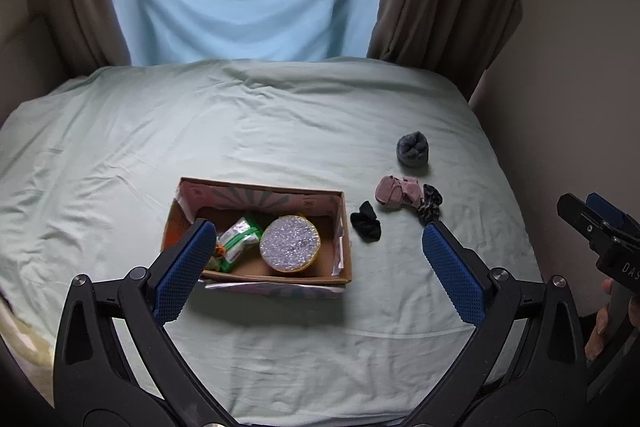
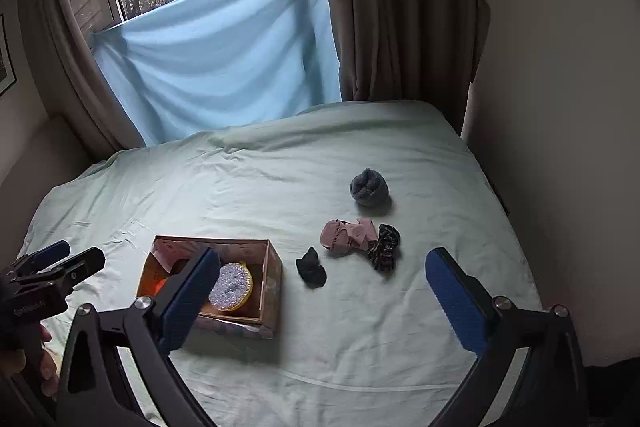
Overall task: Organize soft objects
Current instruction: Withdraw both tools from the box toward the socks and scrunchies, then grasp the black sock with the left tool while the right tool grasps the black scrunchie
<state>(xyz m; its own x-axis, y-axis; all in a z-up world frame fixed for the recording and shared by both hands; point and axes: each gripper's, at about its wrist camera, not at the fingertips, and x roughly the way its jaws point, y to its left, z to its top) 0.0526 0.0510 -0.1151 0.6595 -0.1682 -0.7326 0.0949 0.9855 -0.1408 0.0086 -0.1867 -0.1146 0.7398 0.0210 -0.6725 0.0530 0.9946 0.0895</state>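
Risk first: four soft items sat loose on the bed sheet (image 1: 280,115), right of the cardboard box (image 1: 347,239), and two of them touched. Pink sock bundle (image 1: 396,194) lay against the patterned dark scrunchie (image 1: 431,205), so a pinch on one would likely have dragged the other along. Black scrunchie (image 1: 366,221) lay just beside the box's right wall; a sloppy approach could have nudged the box or snagged the sheet, which was wrinkled and slack. Grey rolled sock (image 1: 413,149) sat further back, apart from the rest, the easiest target in my view.

Left gripper (image 1: 316,259) hung above the box with its jaws spread wide, holding nothing. Right gripper (image 2: 322,291) was likewise spread and empty, hovering short of the loose pile.

Box already held a round glittery pad with a yellow rim (image 1: 290,245) and a green-and-white packet (image 1: 238,241); free floor space looked limited, so overfilling or an item hanging on the rim seemed possible.

Textures: knit, compressible socks; ruffled elastic scrunchies; stiff cardboard walls with a printed liner; blue dimpled pads (image 1: 184,267) on the fingers.
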